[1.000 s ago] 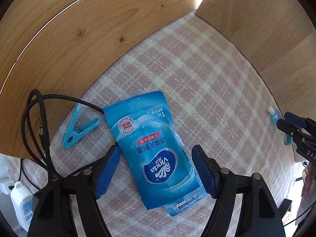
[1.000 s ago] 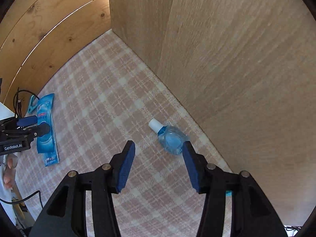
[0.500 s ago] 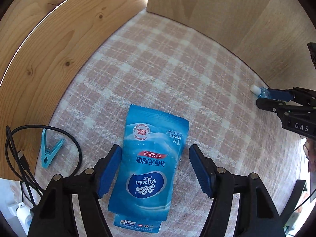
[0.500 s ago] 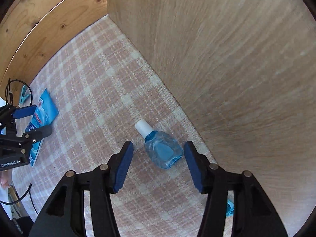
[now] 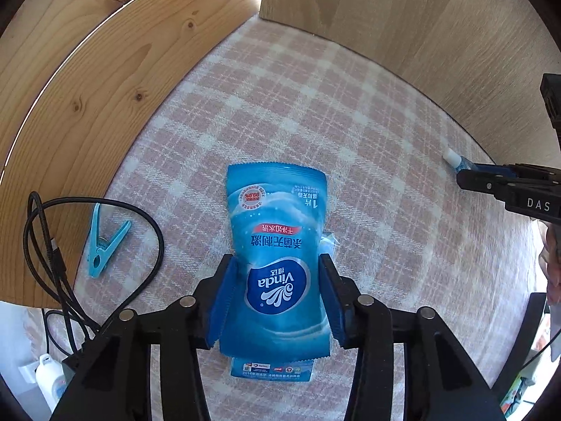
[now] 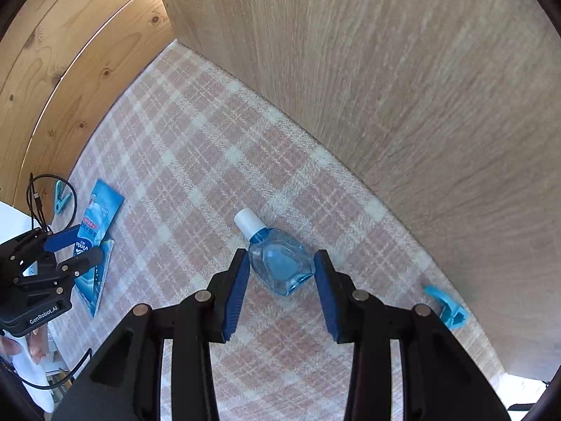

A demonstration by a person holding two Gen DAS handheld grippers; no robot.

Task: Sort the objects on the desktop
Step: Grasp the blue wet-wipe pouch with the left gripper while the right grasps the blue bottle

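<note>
A blue Vinda wet-wipe packet [image 5: 277,245] lies on the pink plaid cloth [image 5: 315,112], with a second packet [image 5: 270,372] peeking out beneath it. My left gripper [image 5: 277,280] has closed in so its blue pads touch the top packet's sides. A small clear blue bottle with a white cap [image 6: 277,259] lies on its side near the wooden wall. My right gripper [image 6: 280,273] straddles the bottle with its jaws narrowed, small gaps on both sides. The packet [image 6: 94,231] and the left gripper [image 6: 77,249] also show in the right wrist view.
A teal clothespin [image 5: 105,245] and a looped black cable [image 5: 45,238] lie left of the packet by the wooden back panel [image 5: 87,80]. Another blue clip [image 6: 447,307] lies right of the bottle. A wooden side wall [image 6: 403,87] rises close on the right.
Both grippers moved forward and down over their objects. The left jaws narrowed onto the wipe packet. The right jaws narrowed around the bottle.
</note>
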